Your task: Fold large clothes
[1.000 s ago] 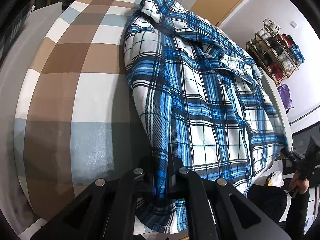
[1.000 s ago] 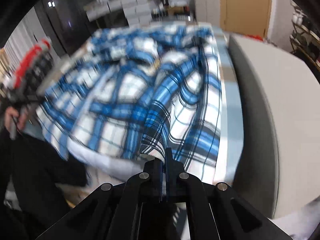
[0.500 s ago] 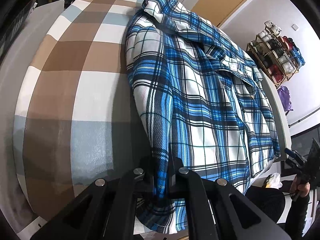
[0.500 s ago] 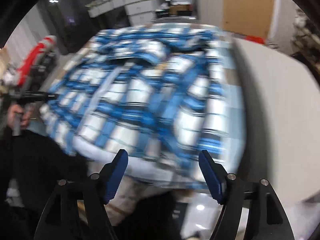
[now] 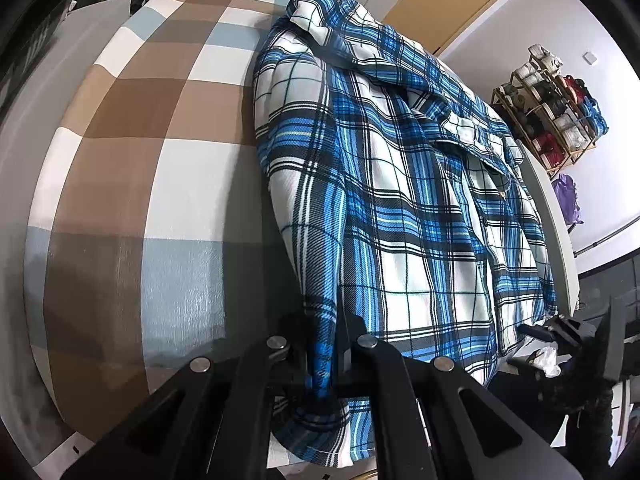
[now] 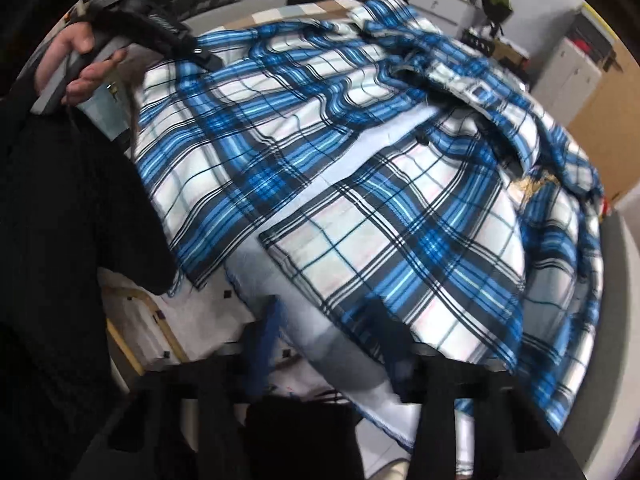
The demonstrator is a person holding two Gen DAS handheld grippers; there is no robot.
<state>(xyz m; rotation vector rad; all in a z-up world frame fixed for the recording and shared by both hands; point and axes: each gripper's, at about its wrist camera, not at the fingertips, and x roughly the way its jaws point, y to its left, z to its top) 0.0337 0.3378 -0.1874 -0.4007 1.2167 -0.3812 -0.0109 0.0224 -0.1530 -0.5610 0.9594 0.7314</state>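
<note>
Plaid shirt (image 5: pixel 404 216) hem in left hand-held gripper (image 5: pixel 326 344)

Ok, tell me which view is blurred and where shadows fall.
Left wrist view: sharp, with fisheye bending; the left gripper casts a soft shadow on the checked cover beside the shirt. Right wrist view: motion-blurred, worst at the right gripper.

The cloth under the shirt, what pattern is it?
The cloth has big brown, tan, white and pale blue checks, clearest in the left wrist view.
</note>
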